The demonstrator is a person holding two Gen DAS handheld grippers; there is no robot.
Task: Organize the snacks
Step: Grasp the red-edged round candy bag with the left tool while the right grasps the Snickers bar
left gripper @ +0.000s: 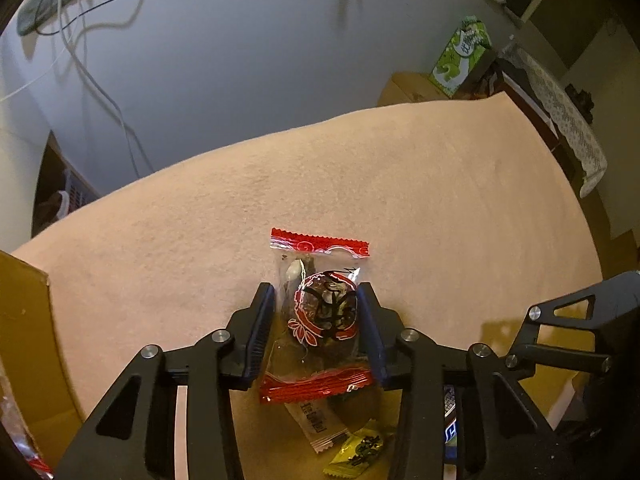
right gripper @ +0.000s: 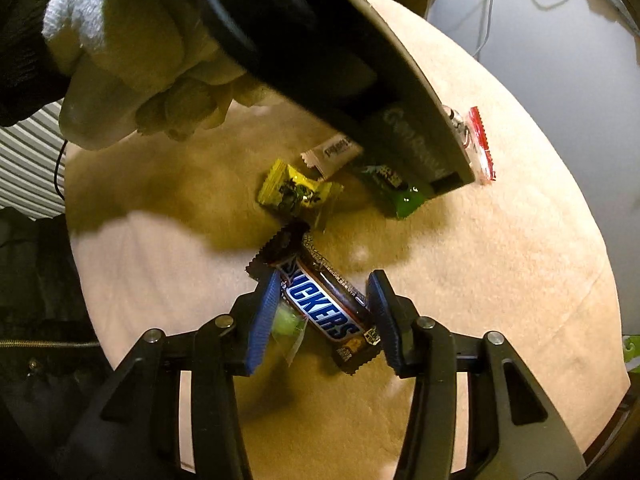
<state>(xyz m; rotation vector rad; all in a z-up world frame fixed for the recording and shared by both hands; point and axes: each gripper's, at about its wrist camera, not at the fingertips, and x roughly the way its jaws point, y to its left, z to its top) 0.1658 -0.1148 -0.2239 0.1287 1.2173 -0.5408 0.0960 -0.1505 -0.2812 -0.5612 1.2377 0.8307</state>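
Snacks (right gripper: 300, 194) mid-cloth (right gripper: 520, 260), edges distant

Probably home room: peach cloth-covered table (left gripper: 360, 184), lace-draped cabinet (left gripper: 560, 120), green carton (left gripper: 462, 56), cables (left gripper: 88, 60) on wall.

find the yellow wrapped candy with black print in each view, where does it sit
Left wrist view: the yellow wrapped candy lies at the bottom edge, below the red-edged clear snack packet.
Right wrist view: it lies centre frame, above the brown Snickers bar.
Shared landmark: the white sachet right beside the candy.
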